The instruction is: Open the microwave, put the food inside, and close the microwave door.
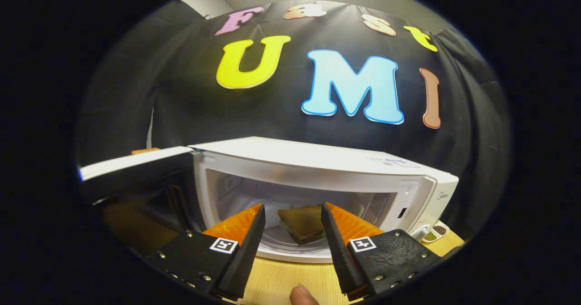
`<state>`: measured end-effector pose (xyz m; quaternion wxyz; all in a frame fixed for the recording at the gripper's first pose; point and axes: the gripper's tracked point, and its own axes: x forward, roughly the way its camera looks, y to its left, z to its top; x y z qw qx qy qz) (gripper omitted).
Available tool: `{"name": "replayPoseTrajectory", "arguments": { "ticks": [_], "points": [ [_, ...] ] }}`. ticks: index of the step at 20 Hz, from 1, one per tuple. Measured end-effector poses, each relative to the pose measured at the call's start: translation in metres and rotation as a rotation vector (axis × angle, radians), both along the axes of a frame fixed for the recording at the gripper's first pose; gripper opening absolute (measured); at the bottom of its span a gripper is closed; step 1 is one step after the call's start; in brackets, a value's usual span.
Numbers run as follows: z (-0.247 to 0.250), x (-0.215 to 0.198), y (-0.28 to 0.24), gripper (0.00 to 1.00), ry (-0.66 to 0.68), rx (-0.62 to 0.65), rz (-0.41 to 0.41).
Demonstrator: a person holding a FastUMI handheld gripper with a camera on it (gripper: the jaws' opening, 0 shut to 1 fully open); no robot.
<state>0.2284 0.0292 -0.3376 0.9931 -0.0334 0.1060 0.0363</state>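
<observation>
On the pale wooden bench (281, 282), a fingertip (302, 296) shows nearest, between the fingers of the claw (292, 218), which is spread apart and grips nothing. Just beyond the fingers stands the white microwave (317, 159), its door (136, 169) swung wide to the left. The sandwich (302, 223) lies inside on the turntable. A small dish of seeds (435, 233) sits beside the microwave's right corner. Black cloth walls the booth behind.

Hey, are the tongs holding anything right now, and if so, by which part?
Nothing is held. The tongs are open, their fingers apart in front of the open white microwave; the brown toasted sandwich lies inside on the turntable, beyond the fingertips and untouched.
</observation>
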Motion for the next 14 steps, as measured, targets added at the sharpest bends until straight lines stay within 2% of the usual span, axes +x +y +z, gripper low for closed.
{"name": "replayPoseTrajectory", "arguments": {
  "ticks": [5, 8, 14],
  "points": [
    [0.057, -0.073, 0.024, 0.85, -0.098, 0.041, 0.147],
    [0.082, -0.117, 0.041, 0.86, -0.138, 0.058, 0.236],
    [0.122, -0.206, 0.094, 0.86, -0.201, 0.178, 0.449]
  ]
}}
